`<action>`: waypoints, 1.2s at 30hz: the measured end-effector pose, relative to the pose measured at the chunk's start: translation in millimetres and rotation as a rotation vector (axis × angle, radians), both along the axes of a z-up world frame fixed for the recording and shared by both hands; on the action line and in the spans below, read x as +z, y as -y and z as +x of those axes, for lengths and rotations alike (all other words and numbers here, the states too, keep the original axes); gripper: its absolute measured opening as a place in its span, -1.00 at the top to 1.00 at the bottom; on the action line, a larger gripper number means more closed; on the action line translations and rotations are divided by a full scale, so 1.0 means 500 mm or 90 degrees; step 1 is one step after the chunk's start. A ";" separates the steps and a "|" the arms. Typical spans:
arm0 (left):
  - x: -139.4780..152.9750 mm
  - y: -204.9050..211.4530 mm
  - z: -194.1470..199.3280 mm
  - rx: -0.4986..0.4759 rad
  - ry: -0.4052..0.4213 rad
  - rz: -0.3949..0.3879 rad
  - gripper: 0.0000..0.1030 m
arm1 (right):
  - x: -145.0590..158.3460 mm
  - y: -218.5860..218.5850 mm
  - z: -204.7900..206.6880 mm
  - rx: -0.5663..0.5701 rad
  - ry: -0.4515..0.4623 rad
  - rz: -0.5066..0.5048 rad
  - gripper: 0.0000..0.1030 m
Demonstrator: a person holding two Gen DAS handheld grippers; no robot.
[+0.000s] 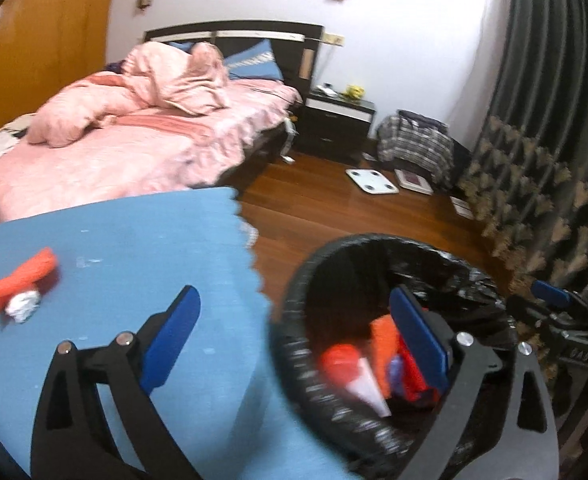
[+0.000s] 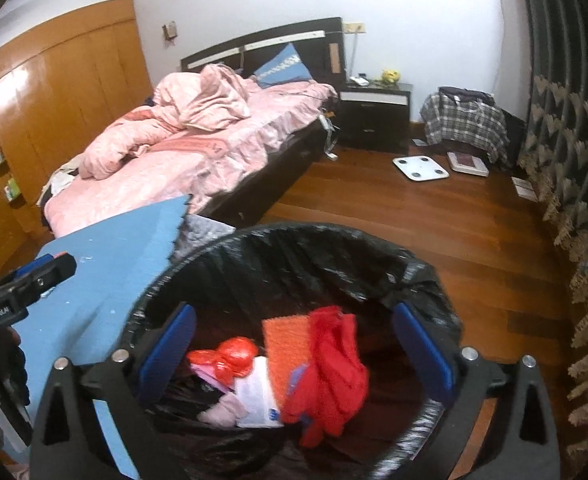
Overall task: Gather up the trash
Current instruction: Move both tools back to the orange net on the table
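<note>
A black-lined bin (image 2: 294, 248) beside a blue mat (image 1: 134, 240) holds red cloth (image 2: 334, 360), an orange sponge (image 2: 286, 340) and a red bag (image 2: 234, 356). On the mat lie an orange roll (image 1: 18, 276) and a white paper wad (image 1: 22, 306), touching. The right gripper (image 2: 294, 352) hangs wide and empty over the bin; the left gripper (image 1: 294, 344), also wide, straddles the mat's jagged edge and bin rim. Bare floor (image 2: 414, 216) lies beyond. Bin contents blur in the left view.

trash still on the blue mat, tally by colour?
Orange: 1, wrapper
White: 1, paper wad
Total: 2, touching, on the mat. Both claws open, empty.
</note>
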State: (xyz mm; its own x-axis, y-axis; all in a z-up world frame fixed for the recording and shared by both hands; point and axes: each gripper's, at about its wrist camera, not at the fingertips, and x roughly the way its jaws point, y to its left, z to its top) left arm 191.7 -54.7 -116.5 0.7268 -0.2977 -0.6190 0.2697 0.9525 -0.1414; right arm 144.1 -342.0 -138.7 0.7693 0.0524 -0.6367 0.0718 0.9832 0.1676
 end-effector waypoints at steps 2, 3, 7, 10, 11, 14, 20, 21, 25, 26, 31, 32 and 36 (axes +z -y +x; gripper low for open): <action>0.003 -0.034 -0.005 0.023 0.007 0.008 -0.81 | 0.007 -0.027 0.011 0.016 0.007 0.004 -0.88; 0.005 -0.061 -0.010 0.042 0.014 0.016 -0.81 | 0.011 -0.048 0.020 0.028 0.010 0.005 -0.88; 0.006 -0.140 -0.019 0.093 0.021 0.034 -0.81 | 0.017 -0.115 0.049 0.063 0.016 0.006 -0.88; 0.001 -0.208 -0.022 0.136 0.016 0.037 -0.81 | 0.021 -0.178 0.078 0.093 0.019 0.008 -0.88; -0.003 -0.236 -0.022 0.155 0.014 0.038 -0.81 | 0.023 -0.195 0.085 0.102 0.021 0.008 -0.88; -0.012 -0.300 -0.021 0.191 0.008 0.040 -0.81 | 0.024 -0.254 0.111 0.129 0.026 0.006 -0.88; -0.039 -0.418 -0.015 0.254 -0.004 0.058 -0.80 | 0.011 -0.366 0.161 0.173 0.024 0.005 -0.88; -0.046 -0.441 -0.008 0.262 -0.009 0.063 -0.80 | 0.007 -0.387 0.171 0.180 0.022 0.004 -0.88; -0.067 -0.489 0.011 0.279 -0.024 0.063 -0.80 | -0.009 -0.449 0.200 0.203 0.014 -0.006 -0.88; -0.070 -0.497 0.013 0.283 -0.024 0.061 -0.80 | -0.011 -0.459 0.205 0.207 0.013 -0.009 -0.88; -0.084 -0.533 0.035 0.290 -0.023 0.061 -0.74 | -0.034 -0.530 0.240 0.232 0.001 -0.024 -0.88; -0.089 -0.539 0.038 0.289 -0.026 0.058 -0.68 | -0.038 -0.541 0.244 0.234 -0.002 -0.026 -0.88; -0.111 -0.563 0.053 0.295 -0.047 0.040 -0.60 | -0.055 -0.580 0.264 0.247 -0.011 -0.030 -0.88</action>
State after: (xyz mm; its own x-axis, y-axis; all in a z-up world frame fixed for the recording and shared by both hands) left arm 218.1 226.9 -172.2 0.7281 0.0868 -0.6799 -0.1942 0.9774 -0.0831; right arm 276.1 -52.0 -166.1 0.6874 0.3079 -0.6578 -0.3050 0.9443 0.1232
